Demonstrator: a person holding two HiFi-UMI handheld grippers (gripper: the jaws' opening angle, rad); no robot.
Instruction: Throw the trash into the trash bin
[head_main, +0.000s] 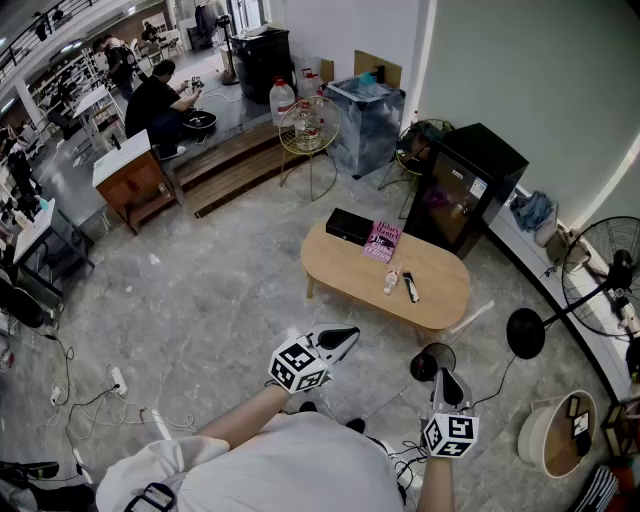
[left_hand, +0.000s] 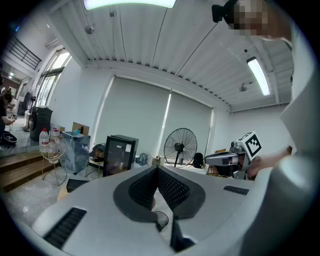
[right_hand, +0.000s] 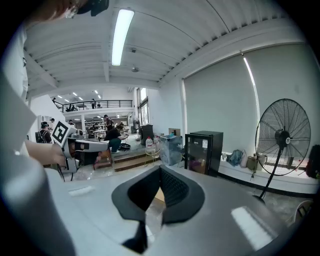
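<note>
Marble floor (head_main: 200, 290) lies bare between wooden table (head_main: 440, 292) edge and left gripper (head_main: 350, 335).

— What's underfoot?
— A grey marbled floor (head_main: 220, 300). A low oval wooden table (head_main: 445, 285) stands at twelve o'clock, with a black mini fridge (head_main: 465, 185) beyond it at one.
— And round the sides?
— A standing fan (head_main: 605, 275) at two, wooden steps (head_main: 235, 165) at eleven, a small wooden cabinet (head_main: 130, 180) at ten. The wall (head_main: 520, 60) is pale; a strip light (right_hand: 121, 35) glows on the ribbed ceiling (right_hand: 165, 45).
</note>
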